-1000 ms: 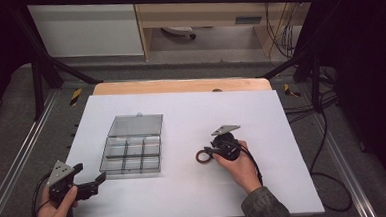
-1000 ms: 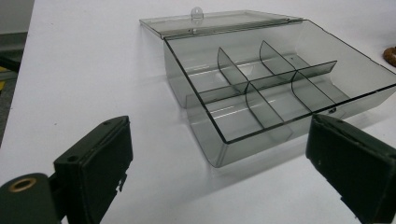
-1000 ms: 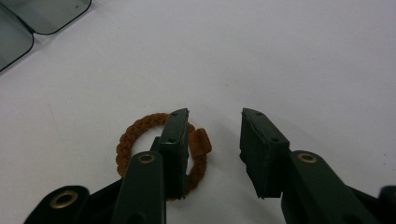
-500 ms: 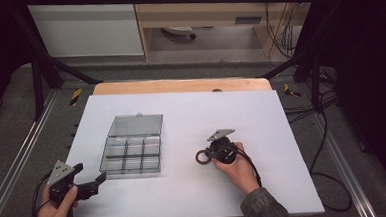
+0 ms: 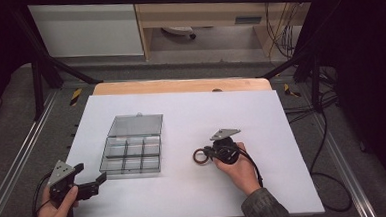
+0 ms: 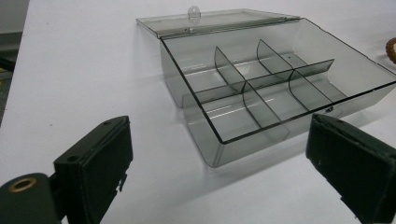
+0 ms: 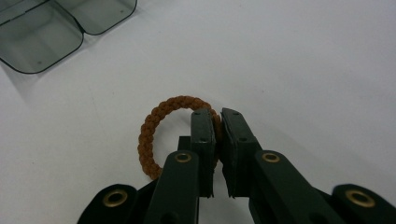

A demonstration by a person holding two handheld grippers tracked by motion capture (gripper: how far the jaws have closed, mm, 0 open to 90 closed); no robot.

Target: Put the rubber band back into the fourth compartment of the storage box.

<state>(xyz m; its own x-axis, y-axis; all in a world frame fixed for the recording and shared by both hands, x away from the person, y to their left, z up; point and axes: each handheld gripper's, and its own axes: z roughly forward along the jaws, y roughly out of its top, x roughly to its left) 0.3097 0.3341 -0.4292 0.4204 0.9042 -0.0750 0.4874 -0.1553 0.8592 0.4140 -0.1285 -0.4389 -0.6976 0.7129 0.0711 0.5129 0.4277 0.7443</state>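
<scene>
Here, right gripper (image 7: 216, 140) fingers pinching braided ring (image 7: 154, 123), near side hidden, left gripper (image 6: 219, 172) wide

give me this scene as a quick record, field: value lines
surface: white table top
box: clear compartment box, lid open and laid flat behind it, six compartments, nothing seen in them
ring: brown braided ring on the table, right of the box
right gripper: right gripper shut on the ring's rim
left gripper: left gripper open, jaws wide apart, near the box's front left corner, not touching it
likely next move: ring goes into a compartment
</scene>
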